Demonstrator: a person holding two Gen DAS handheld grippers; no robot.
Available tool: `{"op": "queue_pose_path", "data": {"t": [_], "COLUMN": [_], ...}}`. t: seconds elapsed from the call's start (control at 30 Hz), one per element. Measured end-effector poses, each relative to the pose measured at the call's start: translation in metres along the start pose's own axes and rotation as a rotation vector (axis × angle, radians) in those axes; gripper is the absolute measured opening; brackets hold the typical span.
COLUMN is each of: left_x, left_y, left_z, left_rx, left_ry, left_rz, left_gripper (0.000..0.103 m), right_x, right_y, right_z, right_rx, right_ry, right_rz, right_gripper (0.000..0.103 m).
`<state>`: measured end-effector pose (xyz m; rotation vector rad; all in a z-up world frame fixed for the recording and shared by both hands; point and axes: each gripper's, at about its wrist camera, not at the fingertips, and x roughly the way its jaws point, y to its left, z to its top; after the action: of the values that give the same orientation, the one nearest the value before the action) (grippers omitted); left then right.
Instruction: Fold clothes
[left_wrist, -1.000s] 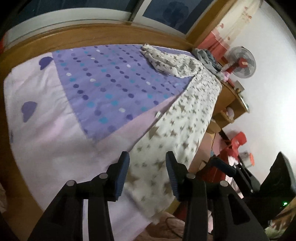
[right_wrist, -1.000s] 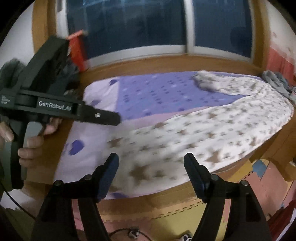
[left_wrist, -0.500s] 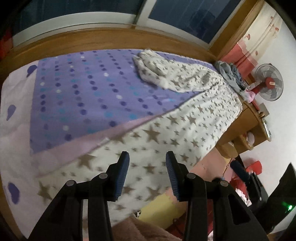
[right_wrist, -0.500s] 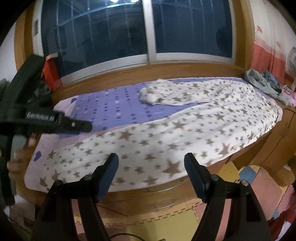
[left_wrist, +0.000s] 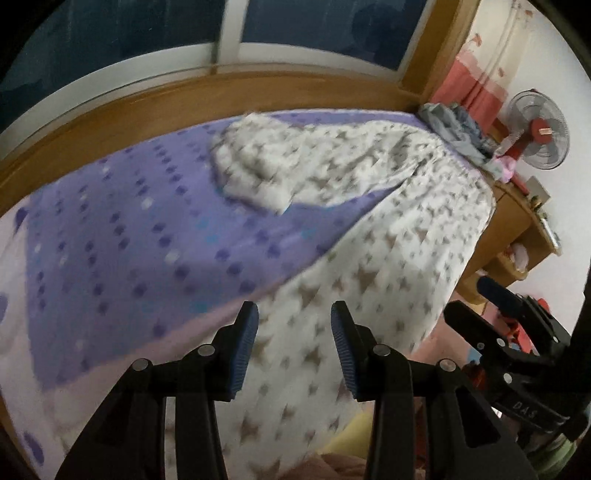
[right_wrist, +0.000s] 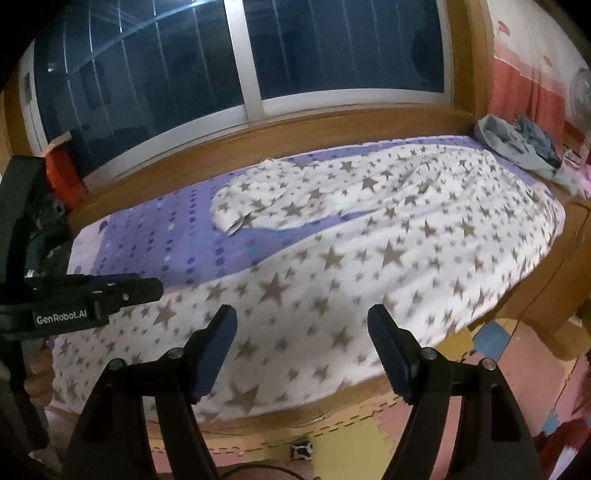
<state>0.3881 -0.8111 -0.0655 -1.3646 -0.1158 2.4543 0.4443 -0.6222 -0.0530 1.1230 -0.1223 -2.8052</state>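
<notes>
The star-print garment (right_wrist: 369, 258) lies spread across the bed (right_wrist: 173, 236), over a purple polka-dot sheet (left_wrist: 122, 236). Its near edge hangs over the front side of the bed. 1 part of the garment is bunched into a rumpled lobe (left_wrist: 258, 170) toward the window side, resting on the sheet.

The left tool (left_wrist: 294, 332) is open, with nothing between its 2 blue-padded fingers. It hovers above the near edge of the garment, apart from the cloth. The left wrist view is motion-blurred.

The right tool (right_wrist: 302, 349) is open wide and empty. It is positioned in front of the bed, above the hanging edge of the garment, with no contact visible.

In the right wrist view, the left tool body appears at the left edge, marked "GenRobot.AI".

A pile of grey-blue clothes (right_wrist: 517, 144) sits at the far right end of the bed. A red standing fan (left_wrist: 539, 129) is beyond it. Foam floor mats (right_wrist: 369, 435) lie below the bed.
</notes>
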Motion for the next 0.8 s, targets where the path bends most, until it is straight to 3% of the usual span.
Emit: {"op": "queue_pose_path", "data": {"t": [0.3, 0.63, 0.8], "left_x": [0.035, 0.040, 0.042], "left_y": [0.005, 0.041, 0.051], "left_z": [0.043, 0.054, 0.054], "left_rx": [-0.008, -0.211, -0.304], "left_ry": [0.006, -0.023, -0.019], "left_rz": [0.023, 0.140, 0.216], "left_gripper": [0.041, 0.041, 0.041], "right_x": [0.045, 0.186, 0.231], "right_y": [-0.020, 0.004, 0.011], "right_z": [0.058, 0.137, 0.155], "right_rx": [-0.018, 0.030, -0.013], "right_ry": [0.031, 0.222, 0.240], "right_rz": [0.034, 0.277, 0.213], "right_gripper": [0.074, 0.074, 0.074]}}
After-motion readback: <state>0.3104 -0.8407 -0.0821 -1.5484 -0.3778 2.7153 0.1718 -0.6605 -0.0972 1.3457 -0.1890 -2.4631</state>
